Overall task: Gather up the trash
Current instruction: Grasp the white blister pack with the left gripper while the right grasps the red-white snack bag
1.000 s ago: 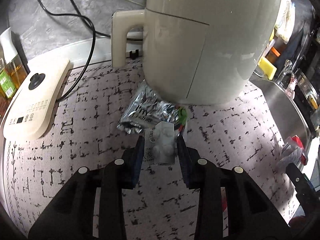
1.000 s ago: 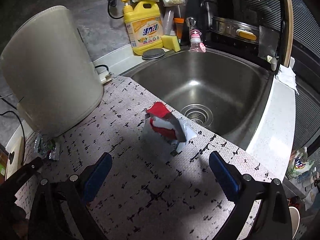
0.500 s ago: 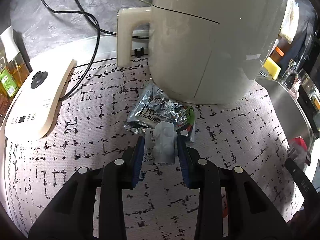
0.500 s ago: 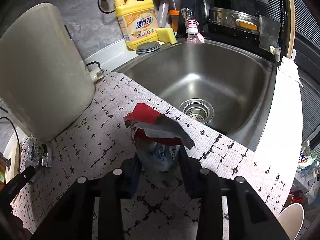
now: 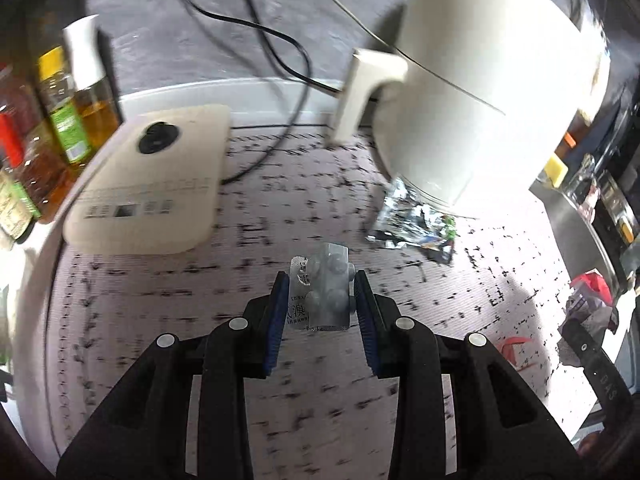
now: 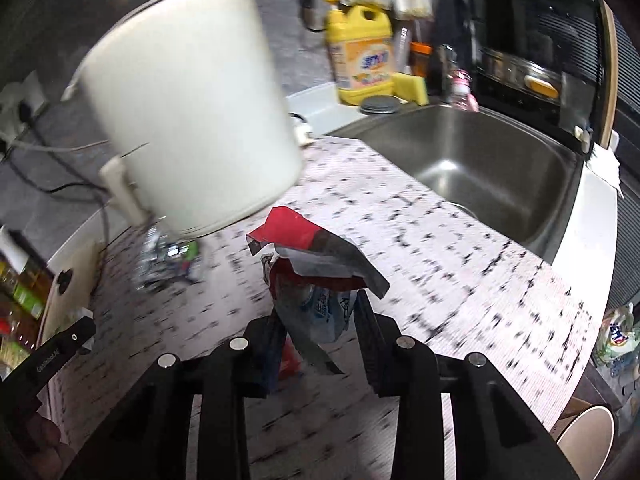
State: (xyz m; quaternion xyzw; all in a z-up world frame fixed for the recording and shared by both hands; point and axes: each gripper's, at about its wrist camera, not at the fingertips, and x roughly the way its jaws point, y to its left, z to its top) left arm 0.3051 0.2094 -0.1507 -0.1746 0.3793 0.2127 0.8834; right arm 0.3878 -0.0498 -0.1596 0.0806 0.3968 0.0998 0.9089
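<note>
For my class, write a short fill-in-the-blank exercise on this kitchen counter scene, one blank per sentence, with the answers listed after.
1. The left gripper holds a clear blister pack between its ____ fingers.
2. The right gripper is shut on a crumpled wrapper whose top flap is ____.
3. A silver foil packet lies on the mat at the foot of the cream ____.
4. The dish soap bottle behind the sink is ____.

Answers: blue; red; appliance; yellow

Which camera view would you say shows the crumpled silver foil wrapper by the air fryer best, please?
The left wrist view: the silver foil wrapper lies fairly sharp and unobstructed beside the air fryer. The right wrist view shows it only as a motion-blurred smear.
</note>
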